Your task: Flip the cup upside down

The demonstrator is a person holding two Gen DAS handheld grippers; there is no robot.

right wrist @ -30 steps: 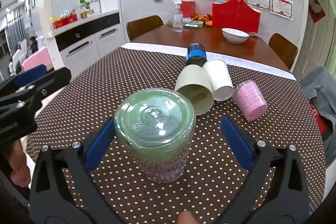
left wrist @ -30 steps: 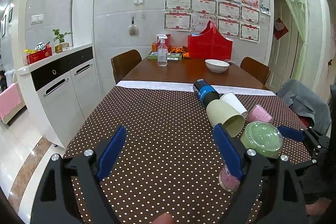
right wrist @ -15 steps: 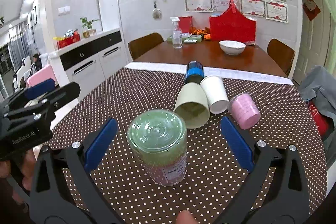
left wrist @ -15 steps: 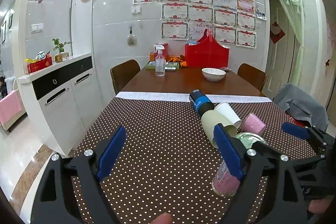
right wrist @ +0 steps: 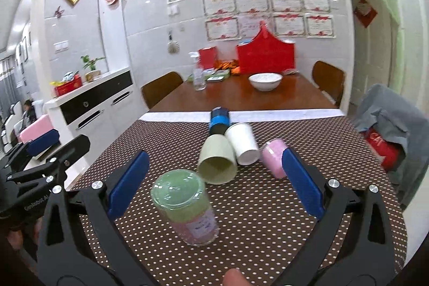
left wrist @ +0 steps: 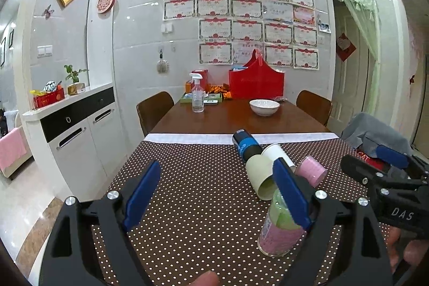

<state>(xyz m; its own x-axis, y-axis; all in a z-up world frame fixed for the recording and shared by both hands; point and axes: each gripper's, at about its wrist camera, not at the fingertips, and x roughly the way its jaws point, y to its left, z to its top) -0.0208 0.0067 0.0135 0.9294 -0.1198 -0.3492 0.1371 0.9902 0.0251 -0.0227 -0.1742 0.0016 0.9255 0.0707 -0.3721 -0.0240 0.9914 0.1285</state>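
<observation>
One cup (right wrist: 185, 208) stands base-up on the dotted tablecloth (right wrist: 268, 219) between the wide-spread fingers of the right gripper (right wrist: 211, 178), untouched — flipped, apparently. Left gripper (left wrist: 214, 195) also gapes empty, cup just beyond its right finger. Four cups ahead lie sideways — perhaps next.

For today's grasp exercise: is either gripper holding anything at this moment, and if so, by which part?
Nothing is held. The right gripper is open, its fingers clear of the green-and-pink cup standing on the tablecloth; the left gripper is open and empty.
</observation>
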